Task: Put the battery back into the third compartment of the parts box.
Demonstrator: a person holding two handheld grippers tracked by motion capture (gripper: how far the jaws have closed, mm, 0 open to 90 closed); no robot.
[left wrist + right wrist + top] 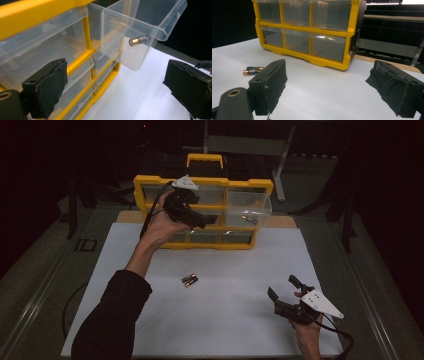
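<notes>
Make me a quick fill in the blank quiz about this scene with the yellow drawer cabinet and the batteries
1. The pulled-out clear drawer of the yellow cabinet holds ____ battery.
2. On the white tabletop, ____ batteries lie side by side.
3. The jaws of the left hand-held gripper stand ____, with nothing between them.
4. The right hand-held gripper is over the table's near ____ corner.

Missing words: one; two; open; right
</notes>
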